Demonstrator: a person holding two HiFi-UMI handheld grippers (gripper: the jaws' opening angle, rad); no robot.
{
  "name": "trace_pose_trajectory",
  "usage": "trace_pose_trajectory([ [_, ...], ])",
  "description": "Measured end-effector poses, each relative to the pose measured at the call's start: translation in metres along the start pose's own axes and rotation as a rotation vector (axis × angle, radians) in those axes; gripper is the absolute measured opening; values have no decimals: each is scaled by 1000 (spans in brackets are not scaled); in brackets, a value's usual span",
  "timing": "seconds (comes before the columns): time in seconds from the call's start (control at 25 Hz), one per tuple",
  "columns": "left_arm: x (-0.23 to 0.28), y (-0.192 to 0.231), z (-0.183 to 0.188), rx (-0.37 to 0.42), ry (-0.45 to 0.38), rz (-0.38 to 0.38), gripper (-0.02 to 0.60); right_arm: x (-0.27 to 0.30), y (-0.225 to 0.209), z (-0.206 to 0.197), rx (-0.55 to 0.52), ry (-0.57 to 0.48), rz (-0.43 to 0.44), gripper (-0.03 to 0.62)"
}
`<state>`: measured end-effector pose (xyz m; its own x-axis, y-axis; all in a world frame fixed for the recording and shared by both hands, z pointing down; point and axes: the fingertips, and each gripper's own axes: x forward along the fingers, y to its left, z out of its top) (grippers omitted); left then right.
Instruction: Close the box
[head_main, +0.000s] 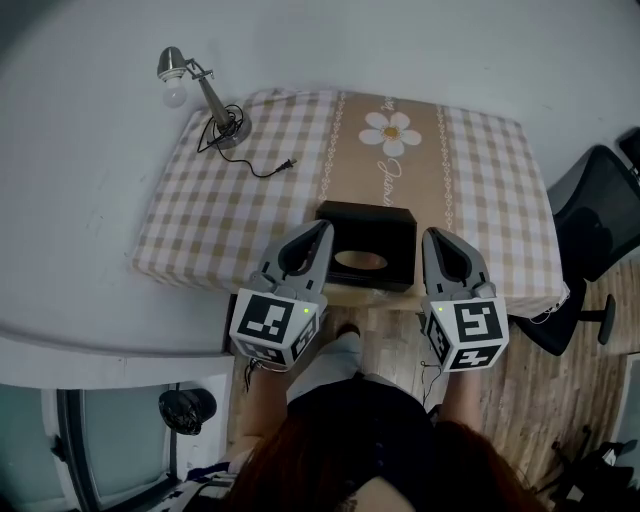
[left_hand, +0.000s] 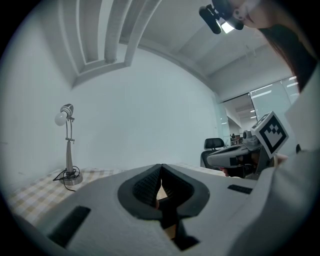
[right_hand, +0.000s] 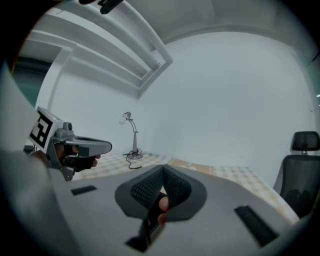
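A black box (head_main: 366, 246) with an oval opening in its top face stands near the front edge of the checked table (head_main: 240, 215). My left gripper (head_main: 325, 226) hangs just left of the box, jaws closed tip to tip with nothing between them. My right gripper (head_main: 431, 236) hangs just right of it, shut and empty too. In the left gripper view the left gripper (left_hand: 161, 166) points up over the table, and the right gripper (left_hand: 235, 155) shows at the right. The right gripper view shows the right gripper (right_hand: 163, 168) shut, with the left gripper (right_hand: 82, 148) at the left. The box is hidden in both gripper views.
A desk lamp (head_main: 208, 98) with a trailing cable (head_main: 262, 166) stands at the table's far left corner. A tan runner with a daisy print (head_main: 392, 132) crosses the cloth. A black office chair (head_main: 598, 215) stands to the right of the table. A white wall lies behind.
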<state>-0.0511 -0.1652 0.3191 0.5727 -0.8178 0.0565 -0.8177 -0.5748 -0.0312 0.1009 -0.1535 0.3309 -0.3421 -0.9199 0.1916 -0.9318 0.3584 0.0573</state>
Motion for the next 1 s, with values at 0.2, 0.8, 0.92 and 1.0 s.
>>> trace_pose_trajectory([
  [0.2, 6, 12, -11, -19, 29, 4, 28, 10, -9, -2, -5, 5, -13, 17],
  [0.8, 29, 46, -29, -43, 78, 8, 28, 41, -32, -13, -32, 30, -54, 17],
  [0.92, 34, 54, -34, -53, 92, 7, 28, 49, -37, -17, -34, 38, -53, 17],
  [1.0, 37, 58, -39, -59, 104, 6, 28, 54, -40, -20, -23, 47, -49, 17],
])
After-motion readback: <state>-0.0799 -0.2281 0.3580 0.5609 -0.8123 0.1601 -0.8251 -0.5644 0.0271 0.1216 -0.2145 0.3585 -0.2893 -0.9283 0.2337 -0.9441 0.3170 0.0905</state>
